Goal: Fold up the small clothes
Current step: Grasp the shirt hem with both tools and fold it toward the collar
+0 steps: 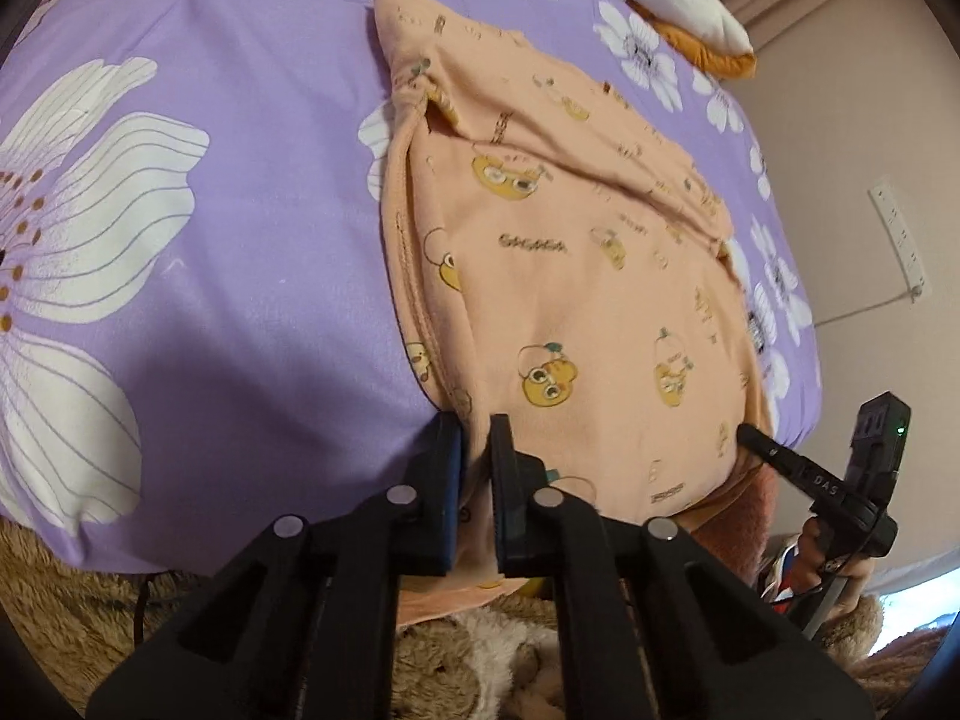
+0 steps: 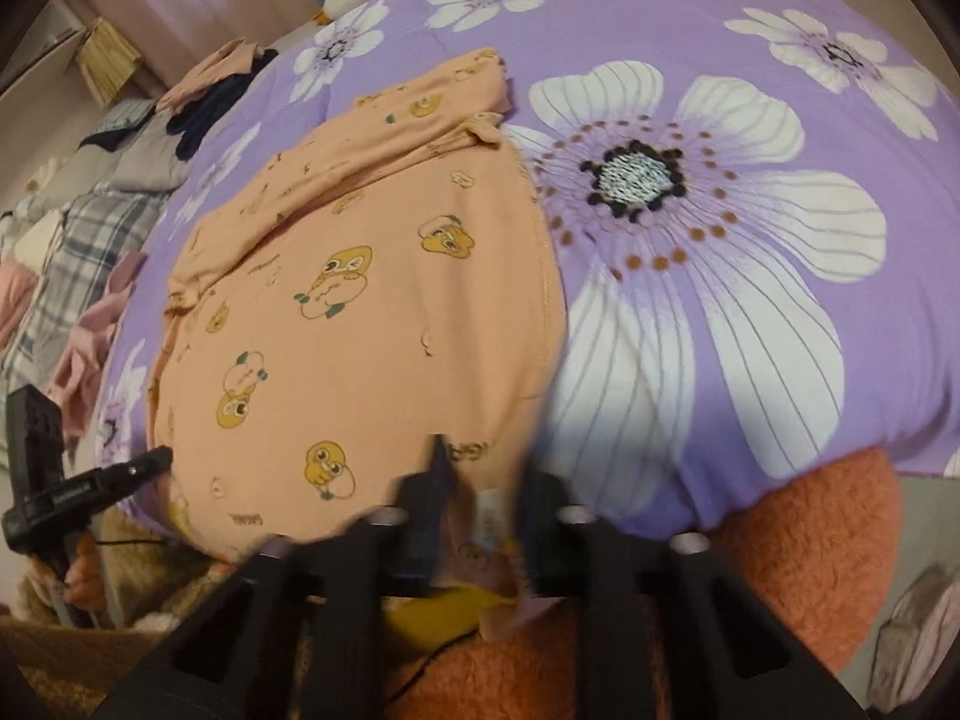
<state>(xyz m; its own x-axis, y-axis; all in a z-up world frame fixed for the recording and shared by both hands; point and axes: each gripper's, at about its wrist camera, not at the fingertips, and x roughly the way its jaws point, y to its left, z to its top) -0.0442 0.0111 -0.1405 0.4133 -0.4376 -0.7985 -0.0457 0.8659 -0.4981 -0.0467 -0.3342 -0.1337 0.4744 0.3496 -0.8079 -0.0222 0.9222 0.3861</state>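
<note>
Peach garment (image 1: 576,276) spread on a purple bedsheet (image 1: 252,192), its near hem at bottom centre pinched by left gripper (image 1: 477,444) and right gripper (image 2: 486,468).

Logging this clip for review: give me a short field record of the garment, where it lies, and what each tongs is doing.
garment: peach top with cartoon print, partly folded, sleeve laid across its far end
surface: purple flowered bedsheet
left tongs: shut on the garment's near hem, left corner
right tongs: shut on the near hem, right corner; view blurred
also seen: clothes pile beyond the bed's edge
</note>
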